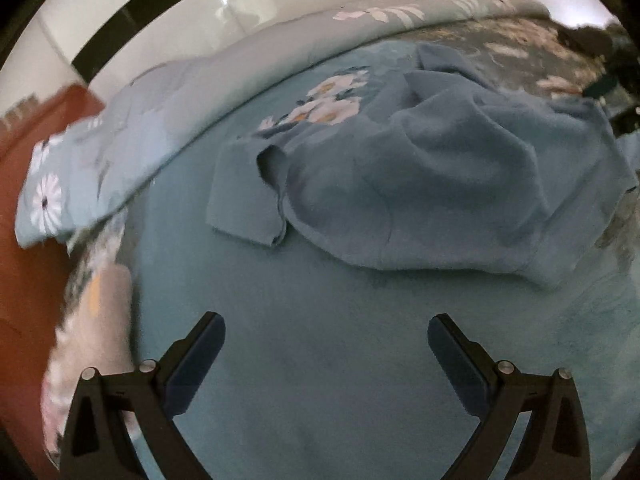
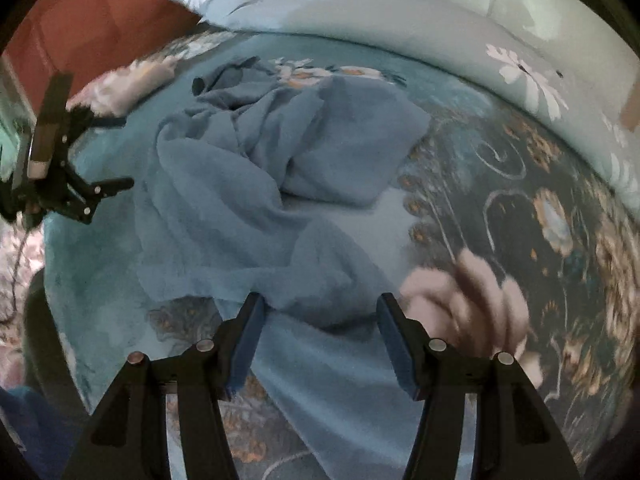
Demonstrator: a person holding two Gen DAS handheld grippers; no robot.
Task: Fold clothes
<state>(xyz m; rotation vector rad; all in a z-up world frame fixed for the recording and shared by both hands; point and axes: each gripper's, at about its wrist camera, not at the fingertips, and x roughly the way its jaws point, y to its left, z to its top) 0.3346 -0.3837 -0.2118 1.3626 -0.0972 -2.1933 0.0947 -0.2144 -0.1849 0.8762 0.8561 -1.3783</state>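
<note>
Left gripper (image 1: pixel 326 336): fingers (image 1: pixel 200 356) spread wide with nothing between them, hovering over bare teal bedspread (image 1: pixel 320 400) just short of the garment; in the right wrist view it shows at the far left edge, beside the cloth.
Blue garment (image 1: pixel 420 184): a crumpled blue piece of clothing lying in a heap on the bed, a short sleeve or flap sticking out to its left side, folds bunched in the middle.
Right gripper (image 2: pixel 320 320): fingers (image 2: pixel 250 344) partly open, straddling the near edge of the garment's cloth; whether the pads touch the fabric I cannot tell, and they do not look pressed on it.
Bedspread: teal in the middle with white and orange flowers, darker floral pattern to the right in the right wrist view.
Duvet (image 2: pixel 400 16): pale blue with white daisies, rolled along the far side of the bed, well apart from the garment.
Headboard (image 2: pixel 92 12): reddish-brown panel at the far left corner.
</note>
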